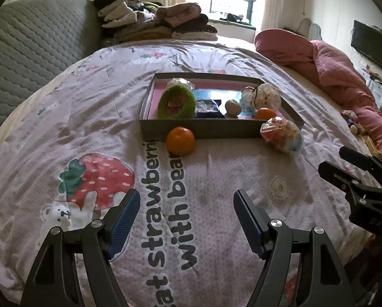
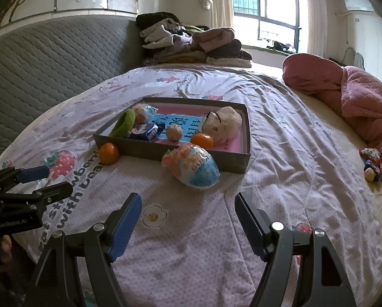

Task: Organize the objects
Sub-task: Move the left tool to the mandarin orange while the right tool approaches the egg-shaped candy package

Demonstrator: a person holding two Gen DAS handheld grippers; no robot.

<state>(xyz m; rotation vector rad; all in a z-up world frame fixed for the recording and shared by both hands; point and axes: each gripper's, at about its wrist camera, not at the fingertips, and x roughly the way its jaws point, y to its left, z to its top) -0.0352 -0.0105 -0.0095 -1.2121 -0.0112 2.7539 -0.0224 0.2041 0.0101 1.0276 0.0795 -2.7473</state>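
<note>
A shallow grey box [image 1: 203, 129] [image 2: 180, 157] with a pink floor lies on the bed. It holds a green fuzzy pouch [image 1: 176, 102] [image 2: 123, 125], a dark blue snack packet [image 1: 207, 107] [image 2: 143, 133], a small speckled ball [image 1: 233, 108] [image 2: 174, 132], an orange [image 1: 265, 113] [image 2: 202, 140] and a white drawstring bag [image 1: 263, 96] [image 2: 222, 124]. Outside, against its front wall, sit another orange [image 1: 180, 140] [image 2: 109, 153] and a wrapped toy egg [image 1: 281, 134] [image 2: 192, 167]. My left gripper [image 1: 187, 220] [image 2: 37, 181] and right gripper [image 2: 188, 223] [image 1: 336, 163] are open, empty, short of them.
Folded clothes [image 1: 155, 18] are piled at the headboard end. A pink quilt [image 1: 344, 69] [image 2: 354, 97] lies along the right side, with small wrapped items [image 2: 372, 163] beside it. The bedsheet [image 1: 88, 117] carries a strawberry print.
</note>
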